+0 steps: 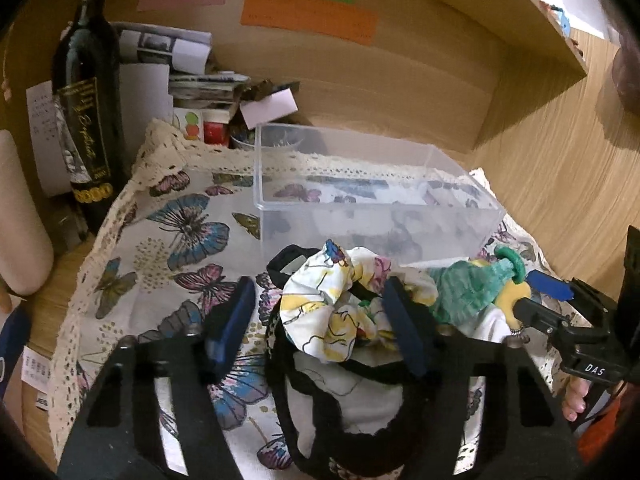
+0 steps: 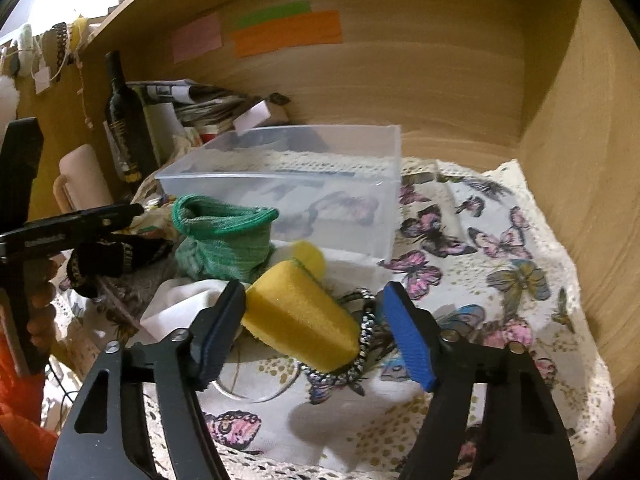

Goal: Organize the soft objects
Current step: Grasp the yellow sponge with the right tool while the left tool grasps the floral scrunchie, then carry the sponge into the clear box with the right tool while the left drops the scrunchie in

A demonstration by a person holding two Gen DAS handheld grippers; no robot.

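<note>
A clear plastic box (image 1: 360, 184) stands empty on the butterfly cloth (image 1: 172, 216); it also shows in the right wrist view (image 2: 304, 184). My left gripper (image 1: 320, 320) is open over a floral scrunchie (image 1: 336, 300) lying on a black-trimmed white cloth (image 1: 348, 392). A green sock (image 1: 468, 284) lies just right of it. My right gripper (image 2: 312, 328) is open around a yellow sponge (image 2: 300, 316), which rests on a braided black-and-white band (image 2: 366, 340). The green sock (image 2: 224, 240) sits behind the sponge, in front of the box.
A dark wine bottle (image 1: 90, 108) and stacked papers (image 1: 188, 64) stand at the back left. Wooden shelf walls (image 2: 580, 160) close in the back and right. A cream roll (image 2: 82, 176) lies at the left. My left gripper's body (image 2: 60, 232) reaches in from the left.
</note>
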